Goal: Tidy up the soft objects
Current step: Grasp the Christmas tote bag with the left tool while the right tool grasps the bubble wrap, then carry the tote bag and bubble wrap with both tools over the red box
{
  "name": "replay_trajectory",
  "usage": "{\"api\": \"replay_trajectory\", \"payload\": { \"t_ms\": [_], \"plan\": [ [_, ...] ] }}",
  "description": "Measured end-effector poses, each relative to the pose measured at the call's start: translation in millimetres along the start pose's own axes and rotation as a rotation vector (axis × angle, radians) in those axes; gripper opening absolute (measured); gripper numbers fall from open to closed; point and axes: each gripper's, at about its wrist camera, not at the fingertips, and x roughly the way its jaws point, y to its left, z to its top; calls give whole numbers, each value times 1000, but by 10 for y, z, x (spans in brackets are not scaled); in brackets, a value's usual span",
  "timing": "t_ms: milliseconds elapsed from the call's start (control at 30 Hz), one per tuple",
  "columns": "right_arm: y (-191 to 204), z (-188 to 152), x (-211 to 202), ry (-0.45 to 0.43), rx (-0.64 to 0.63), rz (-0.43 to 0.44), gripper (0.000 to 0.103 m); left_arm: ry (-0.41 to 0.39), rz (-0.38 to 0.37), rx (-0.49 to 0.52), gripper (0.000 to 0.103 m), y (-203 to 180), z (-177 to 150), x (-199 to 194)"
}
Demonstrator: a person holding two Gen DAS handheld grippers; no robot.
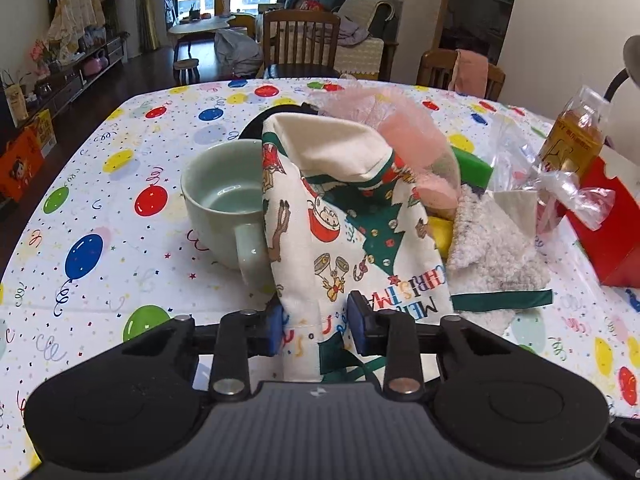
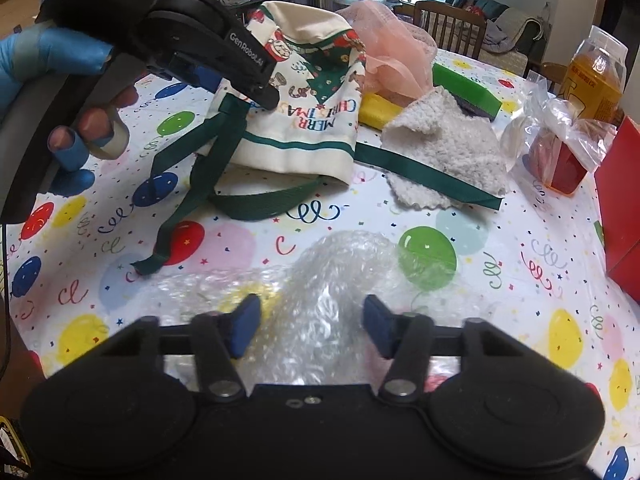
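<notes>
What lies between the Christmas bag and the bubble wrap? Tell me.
Bare tablecloth, crossed only by the Christmas bag's green straps; nothing else lies before the bubble wrap. The right wrist view shows it.

Two close wrist views angled down – both share Christmas bag (image 1: 340,216)

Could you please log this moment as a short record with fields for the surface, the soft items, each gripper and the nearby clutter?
surface: table under a balloon-print cloth
left gripper: shut on the Christmas bag near its bottom hem
right gripper: jaws part open around the bubble wrap, pads not pressing it
other soft items: pink mesh, white towel, green and yellow sponges
bag ribbons: green, loose on the table
clutter: green mug left of the bag, red box
</notes>
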Motion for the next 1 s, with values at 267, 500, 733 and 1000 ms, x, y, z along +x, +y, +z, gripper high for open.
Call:
{"api": "replay_trajectory", "payload": {
  "t_ms": [267, 500, 733, 1000],
  "plan": [
    [-19, -48, -149, -10, 10, -38, 9, -47, -11, 9, 16, -31, -12, -213],
    [-277, -45, -418, -59, 128, -61, 7, -64, -43, 5, 15, -59, -3, -429],
    [-581, 65, -817, -122, 218, -57, 7, -64, -112, 9, 14, -146, 56, -685],
    [-919, 155, -1187, -175, 268, -74, 7, -19, -195, 19, 11, -252, 84, -819]
  ]
}}
